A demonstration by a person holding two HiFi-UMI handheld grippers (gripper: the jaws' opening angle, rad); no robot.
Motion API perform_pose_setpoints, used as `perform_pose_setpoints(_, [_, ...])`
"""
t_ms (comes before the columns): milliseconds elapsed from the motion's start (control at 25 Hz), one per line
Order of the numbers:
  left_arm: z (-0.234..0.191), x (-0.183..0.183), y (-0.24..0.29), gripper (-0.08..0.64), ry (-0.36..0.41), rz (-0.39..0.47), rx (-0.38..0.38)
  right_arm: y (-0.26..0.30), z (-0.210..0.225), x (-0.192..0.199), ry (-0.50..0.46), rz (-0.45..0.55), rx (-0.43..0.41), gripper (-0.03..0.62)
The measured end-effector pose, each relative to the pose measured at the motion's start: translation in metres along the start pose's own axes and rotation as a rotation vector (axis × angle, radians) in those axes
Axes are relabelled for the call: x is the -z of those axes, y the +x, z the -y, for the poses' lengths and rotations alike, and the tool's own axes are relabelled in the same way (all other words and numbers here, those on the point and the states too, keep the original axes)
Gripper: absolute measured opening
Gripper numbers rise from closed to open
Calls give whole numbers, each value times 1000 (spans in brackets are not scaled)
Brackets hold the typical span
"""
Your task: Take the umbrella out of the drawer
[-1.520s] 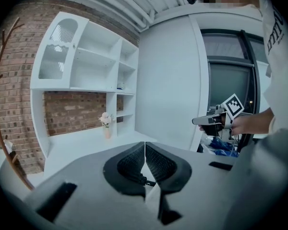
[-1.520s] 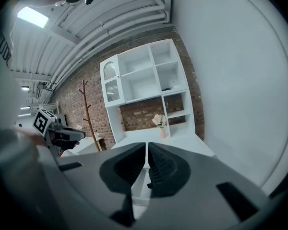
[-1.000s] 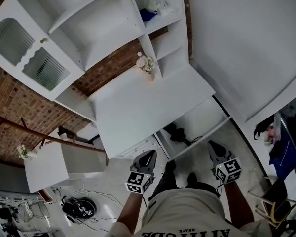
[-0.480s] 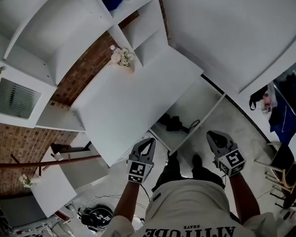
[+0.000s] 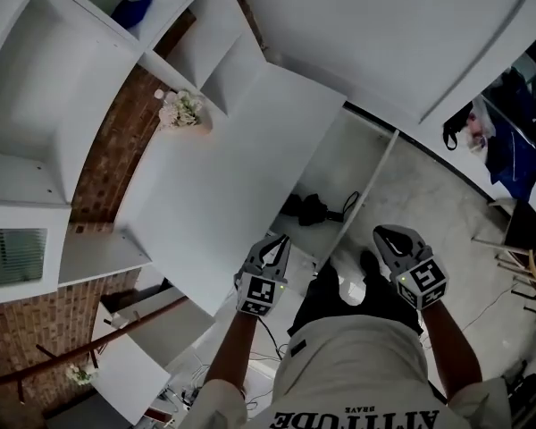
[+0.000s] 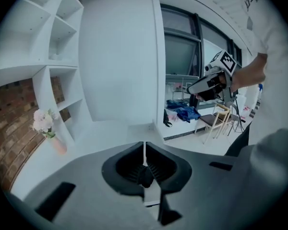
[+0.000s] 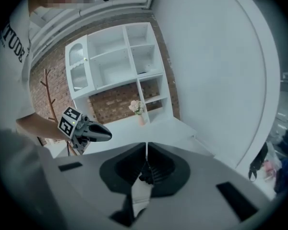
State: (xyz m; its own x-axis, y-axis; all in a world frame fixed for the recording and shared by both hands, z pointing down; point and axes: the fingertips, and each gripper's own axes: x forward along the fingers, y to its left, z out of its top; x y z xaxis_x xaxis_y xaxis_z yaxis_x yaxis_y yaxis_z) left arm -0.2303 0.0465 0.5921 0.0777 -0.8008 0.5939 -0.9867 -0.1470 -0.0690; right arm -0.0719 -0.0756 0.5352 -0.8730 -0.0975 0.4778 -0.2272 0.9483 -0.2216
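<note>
The umbrella (image 5: 305, 208), black and folded with a loop strap, lies in the open white drawer (image 5: 368, 186) under the desk top (image 5: 214, 195). My left gripper (image 5: 280, 239) hovers just in front of the drawer's near-left corner, a short way from the umbrella, its jaws shut on nothing (image 6: 144, 143). To the right my right gripper (image 5: 381, 233) hangs over the floor beside the drawer's front, jaws together and empty (image 7: 146, 145). Each gripper appears in the other's view: the right gripper (image 6: 192, 90) and the left gripper (image 7: 104, 134).
A pink vase of flowers (image 5: 183, 110) stands at the back of the desk by the white shelving (image 5: 36, 79). A wooden chair (image 5: 518, 239) and a hanging black bag (image 5: 460, 128) are at right. The person's legs and shoes (image 5: 348, 284) stand close to the drawer front.
The head view has swung, so desk and drawer sit further up-left in view. Both grippers have sunk; the left one rolled and moved toward the drawer. Jaws stayed shut.
</note>
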Motion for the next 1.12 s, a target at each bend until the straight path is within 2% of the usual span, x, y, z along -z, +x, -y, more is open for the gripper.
perform_pose_setpoints(200, [1, 24, 36, 26, 61, -54, 108, 7, 4, 24, 62, -45, 63, 34])
perform_pose_setpoints(480, [2, 42, 82, 26, 146, -142, 275, 24, -9, 60, 142, -94, 90, 34])
perform_pose_setpoints(760, [11, 62, 125, 28, 294, -249, 427, 32, -18, 80, 220, -80, 123, 34])
perform_pose_setpoints(800, [13, 67, 130, 32, 314, -271, 448, 31, -18, 82, 234, -77, 128, 34])
perform_pose_setpoints(880, [16, 80, 140, 90, 367, -316, 483, 30, -18, 87, 255, -74, 139, 34])
perform_pose_setpoints(1000, [20, 97, 155, 98, 452, -371, 532, 29, -14, 92, 278, -66, 158, 34])
perform_pose_setpoints(1120, [28, 118, 165, 119, 476, -431, 604, 27, -11, 99, 328, -53, 172, 34])
